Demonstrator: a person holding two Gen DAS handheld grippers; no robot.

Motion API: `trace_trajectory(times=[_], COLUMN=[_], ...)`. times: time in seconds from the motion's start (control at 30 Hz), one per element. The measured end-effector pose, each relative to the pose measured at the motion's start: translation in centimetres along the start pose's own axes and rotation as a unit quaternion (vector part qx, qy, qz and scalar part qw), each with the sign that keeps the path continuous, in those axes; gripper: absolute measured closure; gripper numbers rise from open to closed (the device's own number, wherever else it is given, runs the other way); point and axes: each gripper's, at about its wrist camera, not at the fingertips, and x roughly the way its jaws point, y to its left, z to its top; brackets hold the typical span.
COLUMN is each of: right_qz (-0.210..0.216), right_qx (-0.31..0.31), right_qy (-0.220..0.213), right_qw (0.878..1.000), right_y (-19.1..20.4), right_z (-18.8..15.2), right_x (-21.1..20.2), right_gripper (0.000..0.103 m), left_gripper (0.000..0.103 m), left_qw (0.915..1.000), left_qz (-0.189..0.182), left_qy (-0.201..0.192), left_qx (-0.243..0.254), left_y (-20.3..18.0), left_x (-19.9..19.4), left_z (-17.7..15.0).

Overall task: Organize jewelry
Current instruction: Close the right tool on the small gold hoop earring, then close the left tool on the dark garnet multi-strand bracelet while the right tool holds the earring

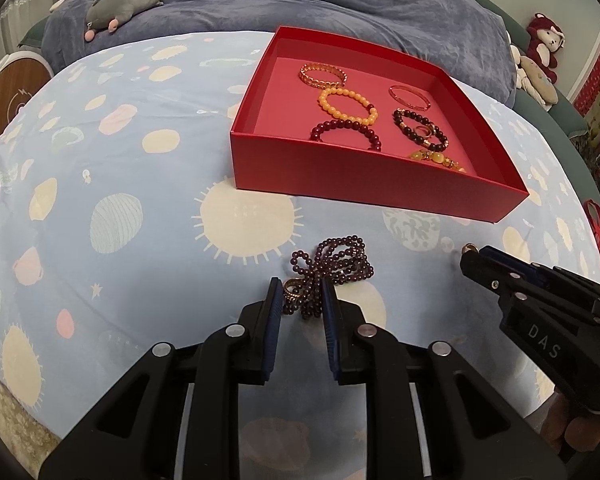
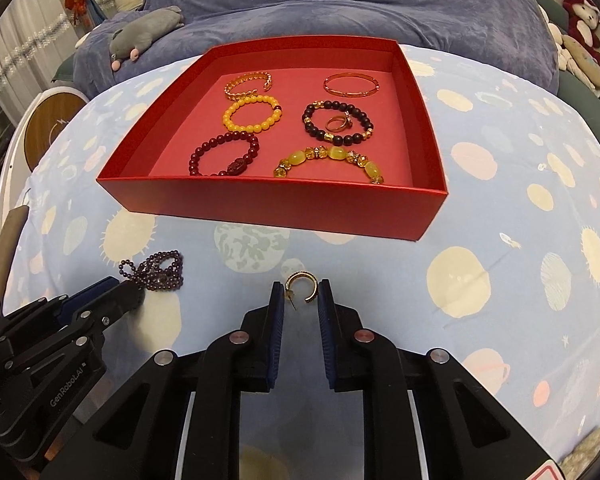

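Observation:
A red box (image 1: 340, 176) (image 2: 260, 204) on the patterned bedsheet holds several bracelets and a ring (image 2: 334, 123). A purple bead strand (image 1: 332, 266) (image 2: 156, 268) with a gold ring (image 1: 293, 288) lies on the sheet in front of the box. My left gripper (image 1: 301, 286) is open, its fingers on either side of the strand's near end and the ring. A gold hoop earring (image 2: 302, 286) (image 1: 469, 248) lies on the sheet. My right gripper (image 2: 300, 289) is open around the earring, apart from it.
A blue duvet (image 2: 340, 8) with a grey plush toy (image 2: 144, 32) lies behind the box. More plush toys (image 2: 580, 32) sit at the far right. A round wooden item (image 2: 48, 132) stands beyond the bed's left edge.

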Motion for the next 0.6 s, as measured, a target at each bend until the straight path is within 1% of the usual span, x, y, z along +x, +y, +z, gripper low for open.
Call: trace_trajectory(times=[0.1, 0.5, 0.53, 0.6], right_qz=[0.007, 0.017, 0.018, 0.021], right_qx=[0.012, 0.023, 0.022, 0.021], right_qy=[-0.003, -0.022, -0.023, -0.026], right_qw=[1.0, 0.999, 0.999, 0.999], right_y=[-0.3, -0.6, -0.5, -0.4], right_z=[-0.4, -2.3, -2.5, -2.7], right_x=[-1.0, -4.7, -5.0, -5.6], right_gripper=[0.087, 0.087, 0.087, 0.087], left_gripper=[0.085, 0.088, 0.093, 0.094], left_qw=[1.0, 0.9994, 0.9994, 0.9992], left_qz=[-0.004, -0.019, -0.02, -0.024], left_qy=[-0.005, -0.025, -0.026, -0.027], left_qx=[0.002, 0.011, 0.012, 0.015], left_y=[-0.3, -1.5, -1.6, -1.8], left_x=[-0.7, -3.7, -3.9, -4.3], left_z=[0.0, -0.5, -0.5, -0.7])
